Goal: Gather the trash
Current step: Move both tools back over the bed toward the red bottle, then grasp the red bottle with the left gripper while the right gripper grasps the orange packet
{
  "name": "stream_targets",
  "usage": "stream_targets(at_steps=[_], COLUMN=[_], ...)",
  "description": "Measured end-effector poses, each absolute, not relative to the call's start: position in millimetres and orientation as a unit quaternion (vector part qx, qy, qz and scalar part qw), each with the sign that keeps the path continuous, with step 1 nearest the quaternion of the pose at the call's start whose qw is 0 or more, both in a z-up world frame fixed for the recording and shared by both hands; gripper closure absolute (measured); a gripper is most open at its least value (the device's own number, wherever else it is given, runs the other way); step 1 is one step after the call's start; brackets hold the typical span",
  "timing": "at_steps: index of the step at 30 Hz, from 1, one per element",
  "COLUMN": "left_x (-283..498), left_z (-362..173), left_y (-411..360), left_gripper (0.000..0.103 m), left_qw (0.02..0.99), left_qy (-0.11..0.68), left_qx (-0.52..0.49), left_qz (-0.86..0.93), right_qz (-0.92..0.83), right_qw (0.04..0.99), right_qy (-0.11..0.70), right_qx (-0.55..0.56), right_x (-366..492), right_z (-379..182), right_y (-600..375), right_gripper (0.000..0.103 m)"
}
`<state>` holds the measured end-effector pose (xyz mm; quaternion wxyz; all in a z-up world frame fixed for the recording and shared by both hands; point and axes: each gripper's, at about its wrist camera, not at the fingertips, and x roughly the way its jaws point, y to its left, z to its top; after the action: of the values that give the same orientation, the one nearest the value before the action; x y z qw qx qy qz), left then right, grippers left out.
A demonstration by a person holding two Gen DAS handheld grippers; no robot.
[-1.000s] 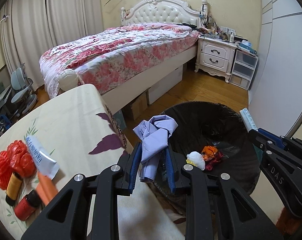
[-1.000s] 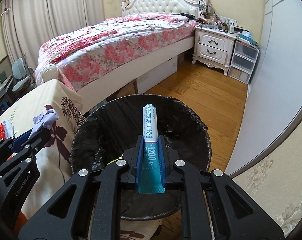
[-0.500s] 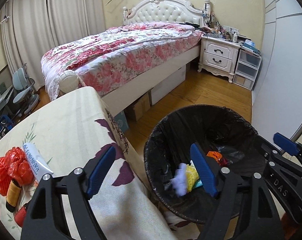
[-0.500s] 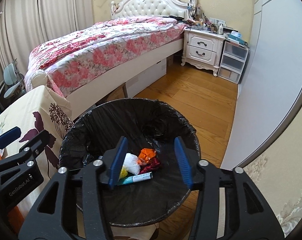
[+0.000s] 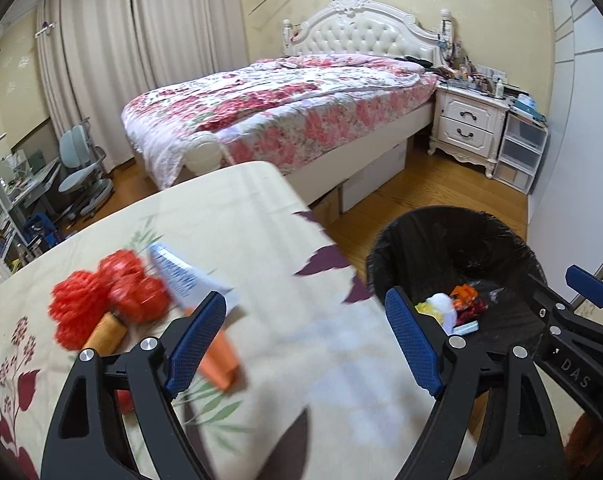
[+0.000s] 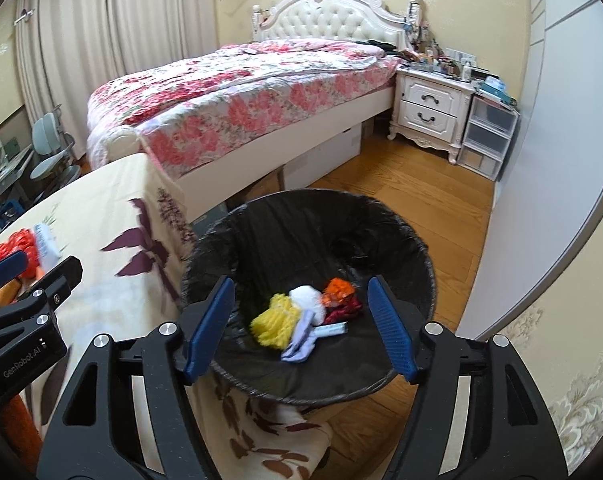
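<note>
- The left gripper (image 5: 305, 340) is spread wide and carries nothing; in its own view it hangs over the floral tablecloth (image 5: 229, 216), with the trash still to be collected at the lower left of the frame.
- That pile holds a red mesh bundle (image 5: 105, 292), a white-and-blue tube (image 5: 185, 276) lying against it, a tan cylinder (image 5: 105, 332) just below, and an orange piece (image 5: 219, 364) partly hidden by the left finger. The pile is blurred, so the edges are hard to read.
- The right gripper (image 6: 301, 324) is likewise wide apart and empty, hovering above the black-lined trash bin (image 6: 401, 224) at the centre of its view. Inside the bin lie a yellow mesh wad (image 6: 275, 322), a white wad (image 6: 307, 296), an orange scrap (image 6: 339, 288), a pale lilac cloth (image 6: 301, 340) and a small tube (image 6: 333, 329).
- The step in hand looks like going for another piece from the table. The tube seems the easiest pick: it lies on top and offers a flat, narrow body.
- Line the fingers across the tube's width, not its length, and come down square so a fingertip does not snag the mesh beside it.
- Keep the right gripper clear of the bin mouth.
</note>
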<state>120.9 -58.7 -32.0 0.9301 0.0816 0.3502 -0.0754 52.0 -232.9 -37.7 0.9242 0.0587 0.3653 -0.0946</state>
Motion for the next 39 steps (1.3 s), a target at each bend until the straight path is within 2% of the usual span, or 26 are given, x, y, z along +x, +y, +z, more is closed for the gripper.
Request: stream_targets(at_steps=[14, 17, 18, 23, 27, 30, 39], left_x=[100.2, 107.0, 110.5, 119.0, 119.5, 114.4, 93.6], left_z=[-41.4, -47.7, -50.6, -61.9, -66.4, -66.5, -65.2], left_y=[40.0, 44.4, 43.8, 42.7, 42.6, 43.3, 52.4], left_gripper=[0.021, 0.031, 0.037, 0.046, 0.066, 0.074, 0.076], left_qw=[0.927, 0.923, 0.92, 0.909, 0.903, 0.904, 0.906], left_qy=[0.371, 0.382, 0.389, 0.411, 0.424, 0.421, 0.419], left_qx=[0.054, 0.051, 0.053, 0.062, 0.062, 0.061, 0.049], left_qz=[0.002, -0.006, -0.009, -0.021, -0.041, -0.044, -0.042], right_qz=[-0.006, 0.005, 0.007, 0.014, 0.018, 0.02, 0.044], right_qw=[0.922, 0.919, 0.918, 0.916, 0.916, 0.916, 0.914], right_qy=[0.385, 0.393, 0.395, 0.4, 0.4, 0.401, 0.403], right_qx=[0.031, 0.026, 0.025, 0.024, 0.022, 0.021, 0.011], right_x=[41.1, 42.0, 42.0, 42.0, 42.9, 43.9, 42.2], right_z=[-44.6, -48.9, -49.9, -52.1, -51.3, -51.7, -51.5], right_y=[-144.9, -131.7, -129.2, -121.0, -117.2, -115.2, -99.3], right_gripper=[0.036, 0.036, 0.036, 0.036, 0.036, 0.035, 0.035])
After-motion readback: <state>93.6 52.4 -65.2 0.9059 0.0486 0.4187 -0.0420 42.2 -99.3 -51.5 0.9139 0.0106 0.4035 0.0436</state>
